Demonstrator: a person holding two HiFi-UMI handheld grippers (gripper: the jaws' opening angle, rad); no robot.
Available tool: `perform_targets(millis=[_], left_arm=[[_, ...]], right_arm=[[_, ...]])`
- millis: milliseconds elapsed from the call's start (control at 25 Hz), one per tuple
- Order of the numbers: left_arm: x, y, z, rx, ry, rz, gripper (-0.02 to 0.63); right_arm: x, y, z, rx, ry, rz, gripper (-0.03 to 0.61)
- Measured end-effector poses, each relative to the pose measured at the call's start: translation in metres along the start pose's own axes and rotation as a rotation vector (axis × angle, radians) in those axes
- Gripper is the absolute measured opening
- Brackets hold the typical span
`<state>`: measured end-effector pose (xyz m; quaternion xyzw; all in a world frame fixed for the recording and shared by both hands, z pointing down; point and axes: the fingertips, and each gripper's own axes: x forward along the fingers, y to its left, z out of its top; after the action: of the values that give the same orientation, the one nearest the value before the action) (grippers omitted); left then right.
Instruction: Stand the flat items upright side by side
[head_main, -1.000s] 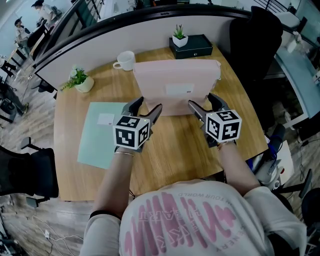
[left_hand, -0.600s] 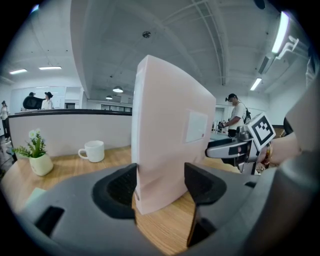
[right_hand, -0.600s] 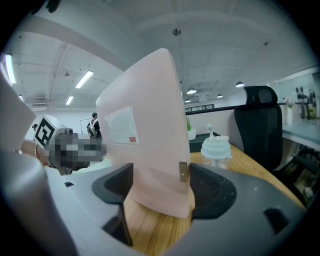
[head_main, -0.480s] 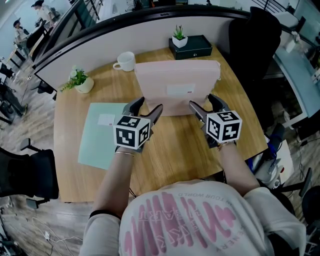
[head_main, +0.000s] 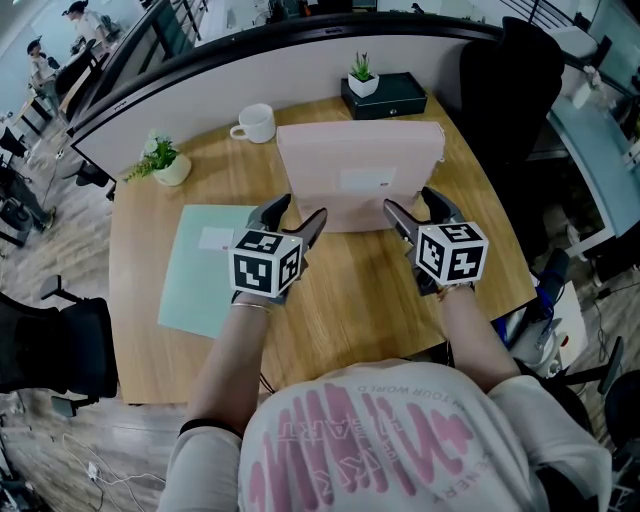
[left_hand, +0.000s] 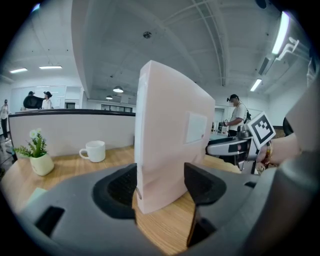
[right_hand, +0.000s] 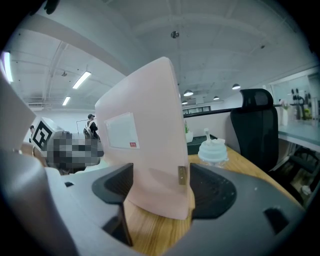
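Set against a second ago, I see nothing really changed: both grippers sit at the same ends of the folder, and only the whole head view has slid a touch to the right. The tall pale pink box folder (head_main: 360, 170) stands upright on its long edge towards the far middle of the light wooden table (head_main: 350, 300). The left gripper (head_main: 298, 208) is clamped on its left end, jaws fairly wide with both pads against its faces. The right gripper (head_main: 408, 200) is pressed the same way on the right end, jaws wider still. A white rectangular label with a small red mark sits on the pink folder's near face; I cannot read any writing on it. The flat pale green folder (head_main: 205, 270) lies on the table at the left, its right edge reaching under the left gripper, and its small white label is also unreadable. Near the pink folder the wood is bare. Just beyond it stand a white mug (head_main: 255, 122) and a black box (head_main: 385, 92), with a small plant in a white pot (head_main: 168, 165) at the far left. The folder's right end is close to the table's right edge.
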<state>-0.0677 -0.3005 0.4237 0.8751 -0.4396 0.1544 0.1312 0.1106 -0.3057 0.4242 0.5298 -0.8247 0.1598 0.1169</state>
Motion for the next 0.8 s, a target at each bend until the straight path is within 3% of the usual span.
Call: perform_targets(millis=[280,440,600,800], left_arm=[[-0.02,0.002,0.007,0.001,-0.029,0.004,0.299],[-0.05,0.007,0.005,-0.037,-0.06,0.022,0.301],[-0.089,0.015,-0.02,-0.069,-0.041,0.046,0.302],[-0.144,0.018,-0.059,-0.143,-0.027,0.072,0.304]], right_arm=[[-0.012,0.003,0.004,0.002,-0.015,-0.04,0.351],[-0.029,0.004,0.0,0.003,-0.015,-0.082,0.359],[-0.044,0.018,-0.022,0.035,0.018,-0.099,0.359],[-0.048,0.068,-0.058,0.045,0.08,-0.053,0.359]])
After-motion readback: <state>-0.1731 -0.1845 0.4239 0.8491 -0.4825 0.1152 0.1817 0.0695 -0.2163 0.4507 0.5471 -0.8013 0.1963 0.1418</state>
